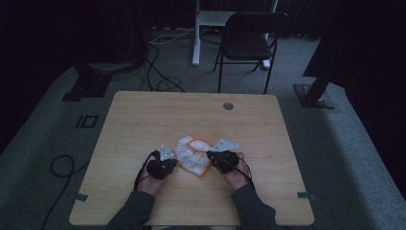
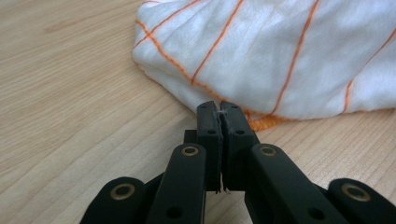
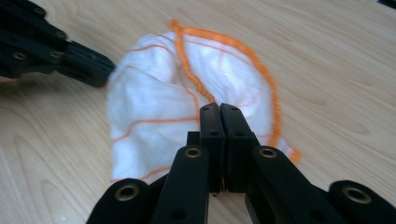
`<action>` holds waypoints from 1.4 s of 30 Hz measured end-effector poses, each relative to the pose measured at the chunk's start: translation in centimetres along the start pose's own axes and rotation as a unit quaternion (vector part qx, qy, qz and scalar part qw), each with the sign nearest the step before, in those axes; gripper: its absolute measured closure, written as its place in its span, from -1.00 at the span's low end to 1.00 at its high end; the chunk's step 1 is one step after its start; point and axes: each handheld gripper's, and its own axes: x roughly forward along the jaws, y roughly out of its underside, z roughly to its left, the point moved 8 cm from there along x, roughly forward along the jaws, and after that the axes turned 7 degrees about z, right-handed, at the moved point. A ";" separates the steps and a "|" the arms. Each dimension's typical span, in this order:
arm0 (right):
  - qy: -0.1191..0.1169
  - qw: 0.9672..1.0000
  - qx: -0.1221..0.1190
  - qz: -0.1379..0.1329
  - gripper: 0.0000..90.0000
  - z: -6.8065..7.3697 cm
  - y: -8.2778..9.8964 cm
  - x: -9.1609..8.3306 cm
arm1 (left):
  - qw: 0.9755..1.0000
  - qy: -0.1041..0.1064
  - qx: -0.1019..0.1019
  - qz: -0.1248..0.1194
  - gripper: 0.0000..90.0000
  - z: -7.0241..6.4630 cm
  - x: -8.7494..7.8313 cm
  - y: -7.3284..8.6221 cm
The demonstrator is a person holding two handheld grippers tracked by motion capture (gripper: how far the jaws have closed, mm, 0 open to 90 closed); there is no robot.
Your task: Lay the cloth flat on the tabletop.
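Note:
A crumpled white cloth with orange stripes and an orange hem lies on the wooden table, near the front middle. My left gripper sits at the cloth's left edge and my right gripper at its right edge, each held in a hand. In the left gripper view the jaws are shut on the hem of the cloth, with white threads caught between the pads. In the right gripper view the jaws are shut on a raised orange hem fold of the cloth; the left gripper touches the cloth's far side.
A round cable hole is set in the table near its far edge. Behind the table stand a dark chair and a white desk leg. Cables trail over the grey carpet to the left.

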 end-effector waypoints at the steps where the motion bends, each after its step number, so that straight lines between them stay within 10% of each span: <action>1: 0.003 1.000 0.003 0.000 0.97 -0.3 0.1 -0.2 | 1.000 -0.001 0.002 0.000 0.97 0.0 -0.1 0.0; 15: 0.036 0.997 0.063 -0.009 0.98 -5.5 2.5 -2.7 | 1.000 0.000 -0.012 -0.007 0.98 1.3 -2.2 1.9; 35: 0.061 0.994 0.088 0.021 0.96 -8.2 6.3 -3.9 | 1.000 -0.002 -0.016 -0.016 0.64 1.1 -3.1 1.3; 42: 0.068 0.993 0.098 0.022 0.43 -8.7 6.8 -4.5 | 1.000 0.000 -0.005 -0.018 0.58 0.4 -2.2 -0.5</action>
